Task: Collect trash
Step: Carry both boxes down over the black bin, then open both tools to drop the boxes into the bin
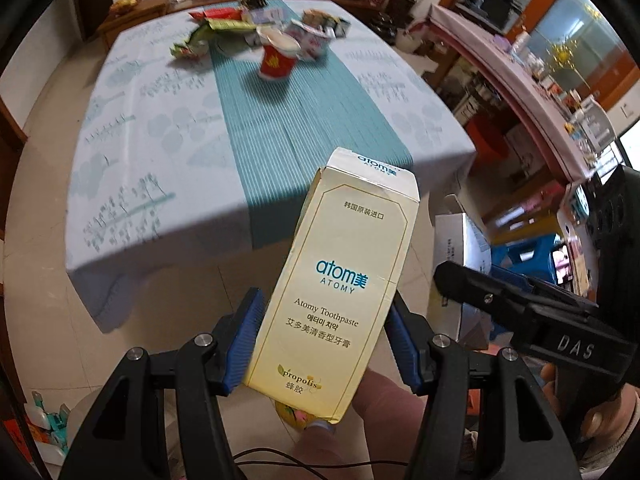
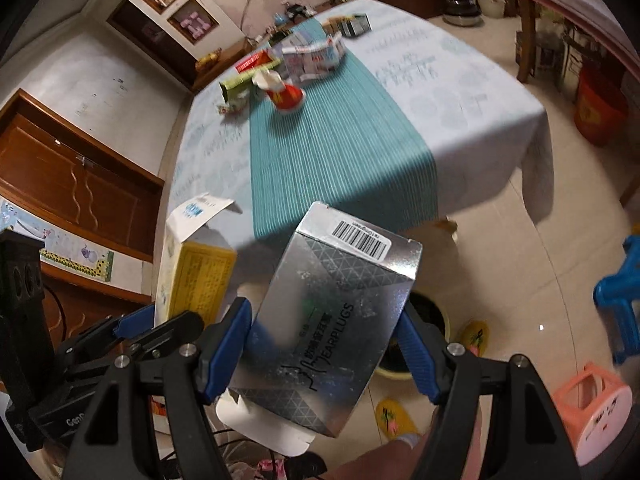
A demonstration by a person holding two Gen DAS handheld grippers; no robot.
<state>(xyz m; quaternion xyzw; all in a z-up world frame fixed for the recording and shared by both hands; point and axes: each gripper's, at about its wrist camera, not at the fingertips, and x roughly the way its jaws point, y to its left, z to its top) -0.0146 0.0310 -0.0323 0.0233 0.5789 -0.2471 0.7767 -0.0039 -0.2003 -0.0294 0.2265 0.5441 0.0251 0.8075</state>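
Note:
My left gripper (image 1: 324, 336) is shut on a cream Atomy toothpaste box (image 1: 344, 280), held upright above the floor in front of the table. My right gripper (image 2: 324, 336) is shut on a silver earplugs box (image 2: 332, 316), with a dark bin (image 2: 424, 320) partly hidden below it. The toothpaste box also shows in the right wrist view (image 2: 196, 264), its top flap open. The silver box shows in the left wrist view (image 1: 460, 256). More trash lies at the table's far end: a red paper cup (image 1: 276, 60), green wrappers (image 1: 216, 32) and crumpled cartons (image 1: 316, 36).
The table (image 1: 132, 128) has a pale cloth and a teal runner (image 1: 296, 120). A red bucket (image 2: 600, 108), a blue stool (image 2: 620, 300) and a pink stool (image 2: 592, 412) stand on the floor at right. A cluttered shelf (image 1: 540, 80) runs along the right.

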